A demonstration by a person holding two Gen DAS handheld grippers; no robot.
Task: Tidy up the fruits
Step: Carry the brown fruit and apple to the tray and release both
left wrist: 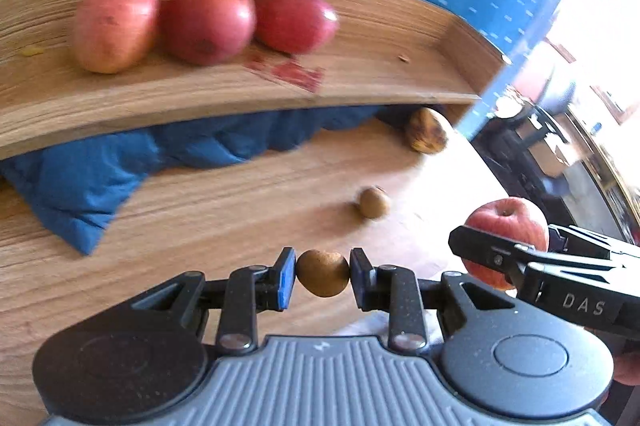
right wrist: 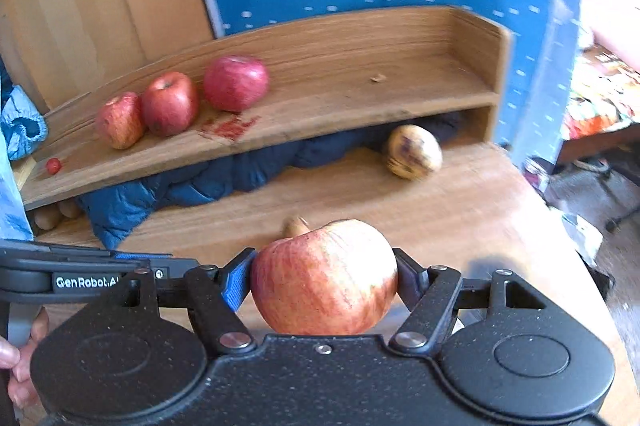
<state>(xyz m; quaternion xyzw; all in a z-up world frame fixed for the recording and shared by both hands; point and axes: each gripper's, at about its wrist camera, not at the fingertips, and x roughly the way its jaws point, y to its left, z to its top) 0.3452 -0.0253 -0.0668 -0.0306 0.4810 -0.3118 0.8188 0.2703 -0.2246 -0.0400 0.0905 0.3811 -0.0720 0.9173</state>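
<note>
1. Left wrist view: left gripper (left wrist: 323,273), black linkage with ribbed grey body, blue pads narrowed onto a small round brown fruit (left wrist: 322,272) with a matt, rough skin; both pads touch it.
2. Right gripper (right wrist: 325,276), black, speckled finish, jaws spread wide and clamped on a striped red-yellow apple (right wrist: 325,276); smooth skin, stem dimple up. In the left view it sits to the right of the left gripper, just beside it.
3. Table (left wrist: 200,226), pale wood, straight grain, below both grippers.
4. Second small brown fruit (left wrist: 374,201), loose on the table just ahead of the left gripper.
5. Larger oval fruit (right wrist: 412,151), yellowish with dark blotches, on the table further ahead, at the shelf's right end.
6. Shelf (right wrist: 360,98), raised wooden board with back and side walls, well ahead; red smear on its surface.
7. Three red apples (right wrist: 170,103), glossy, in a touching row on the shelf, ahead-left.
8. Tiny red round fruit (right wrist: 53,165), shelf's far left.
9. Blue quilted cloth (left wrist: 80,182), crumpled, under the shelf.
</note>
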